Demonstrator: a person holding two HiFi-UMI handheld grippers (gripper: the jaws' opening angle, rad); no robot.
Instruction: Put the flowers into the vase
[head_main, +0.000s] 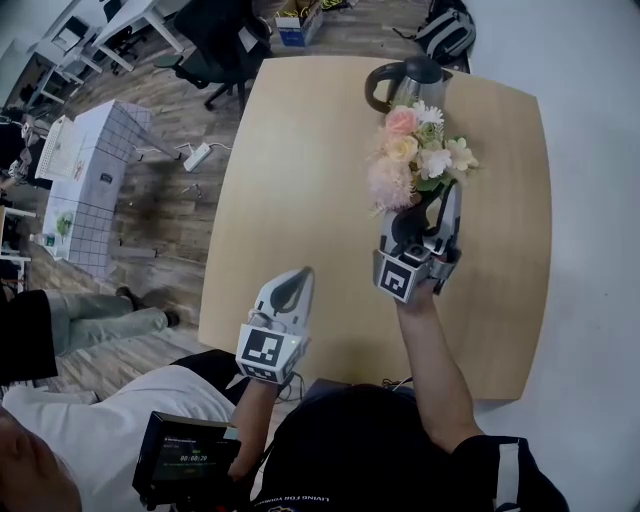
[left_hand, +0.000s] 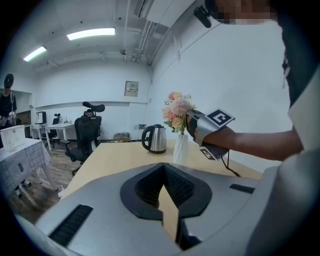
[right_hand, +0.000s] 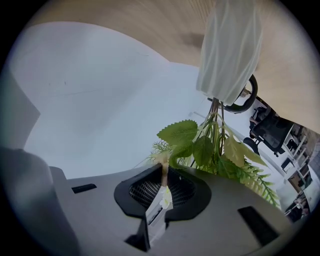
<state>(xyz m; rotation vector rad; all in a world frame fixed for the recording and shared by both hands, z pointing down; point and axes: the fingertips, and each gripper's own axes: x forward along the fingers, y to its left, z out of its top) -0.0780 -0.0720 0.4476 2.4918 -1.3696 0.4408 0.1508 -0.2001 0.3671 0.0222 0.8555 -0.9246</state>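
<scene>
Your right gripper (right_hand: 163, 175) is closed on the flowers (head_main: 415, 155). In the right gripper view, a thin pale stem with a small white blossom is pinched between its jaws, and green leaves crowd just past the tips. The gripper comes at the bunch from your side of the bench (head_main: 300, 180), over its far right part.

The flowers are a mixed bunch of pink, peach and white heads with green leaves. In the right gripper view their stems run together into the mouth of the white vase (left_hand: 180, 148), so the bunch sits in the vase with your gripper clamped on one sprig. In the left gripper view the vase stands upright on the bench. The blooms are right above its mouth, and your right gripper is against them at blossom height. In the head view the blooms cover the vase, so you cannot make it out there.

A steel kettle (head_main: 410, 80) stands on the bench just beyond the flowers, near the vase but apart from it.

Your left gripper (head_main: 298, 275) hangs over the near left part of the bench, well apart from the flowers. Its jaws are together with nothing between them, and it points toward the kettle and vase.

Past the bench, a black office chair (left_hand: 87, 132) stands on the wooden floor. Beside you, at the lower left of the head view, a person holds a black device with a screen (head_main: 185, 455).
</scene>
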